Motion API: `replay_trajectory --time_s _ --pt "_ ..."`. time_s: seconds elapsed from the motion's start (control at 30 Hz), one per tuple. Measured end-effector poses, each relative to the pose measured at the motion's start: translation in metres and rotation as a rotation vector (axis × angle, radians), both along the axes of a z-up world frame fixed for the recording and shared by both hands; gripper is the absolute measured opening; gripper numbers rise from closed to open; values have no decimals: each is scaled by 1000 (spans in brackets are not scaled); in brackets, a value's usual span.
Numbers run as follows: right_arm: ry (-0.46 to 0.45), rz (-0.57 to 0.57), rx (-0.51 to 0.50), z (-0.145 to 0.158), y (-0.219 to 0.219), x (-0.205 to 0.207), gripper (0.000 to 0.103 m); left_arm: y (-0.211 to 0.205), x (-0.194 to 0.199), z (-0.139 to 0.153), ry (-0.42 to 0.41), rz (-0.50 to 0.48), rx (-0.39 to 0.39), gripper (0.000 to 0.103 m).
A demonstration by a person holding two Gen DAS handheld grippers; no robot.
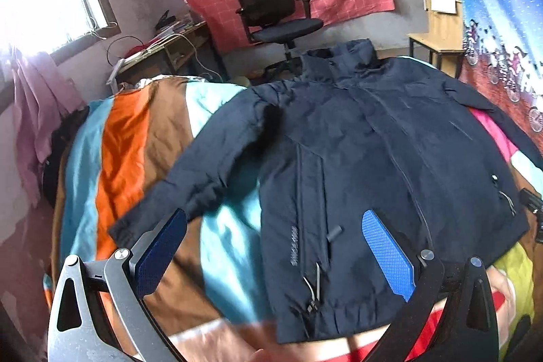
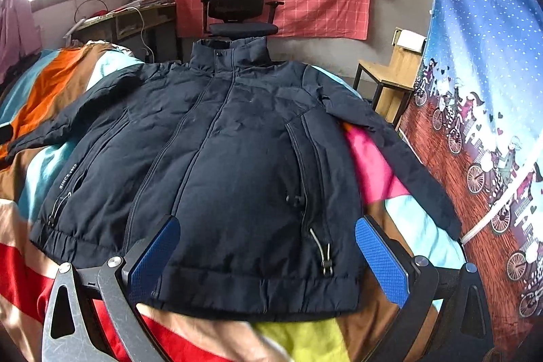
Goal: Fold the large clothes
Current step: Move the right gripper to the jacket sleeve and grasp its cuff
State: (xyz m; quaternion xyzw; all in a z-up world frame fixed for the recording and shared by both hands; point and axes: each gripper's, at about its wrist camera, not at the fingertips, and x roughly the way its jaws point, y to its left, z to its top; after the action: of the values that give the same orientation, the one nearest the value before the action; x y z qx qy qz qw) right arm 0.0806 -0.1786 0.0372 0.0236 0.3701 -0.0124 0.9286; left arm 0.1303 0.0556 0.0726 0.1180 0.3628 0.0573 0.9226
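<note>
A dark navy jacket point(image 1: 356, 158) lies flat, front up and zipped, on a striped multicolour bedspread point(image 1: 129, 151), collar pointing away from me. Both sleeves spread outward. My left gripper point(image 1: 275, 246) hovers open above the hem's left part, its blue pads wide apart, the left sleeve cuff point(image 1: 129, 226) just beyond its left finger. In the right wrist view the same jacket point(image 2: 237, 175) fills the middle, and my right gripper point(image 2: 268, 253) hangs open over the hem's right part, near the pocket drawcord point(image 2: 322, 250). Neither gripper holds cloth.
A black office chair point(image 2: 237, 5) stands beyond the bed before a pink checked cloth on the wall. A cluttered desk point(image 1: 163, 46) is at the left under a bright window. A wooden stool point(image 2: 390, 80) and a blue patterned curtain point(image 2: 475, 90) bound the right side.
</note>
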Motion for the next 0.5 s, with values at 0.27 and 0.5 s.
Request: replay_trajectory --time_s 0.27,0.5 --pt "-5 -100 100 6 -58 48 103 -22 67 1 0 -12 -41 102" --pt "63 -96 120 -1 -113 79 103 -45 135 -16 20 -23 -86 102"
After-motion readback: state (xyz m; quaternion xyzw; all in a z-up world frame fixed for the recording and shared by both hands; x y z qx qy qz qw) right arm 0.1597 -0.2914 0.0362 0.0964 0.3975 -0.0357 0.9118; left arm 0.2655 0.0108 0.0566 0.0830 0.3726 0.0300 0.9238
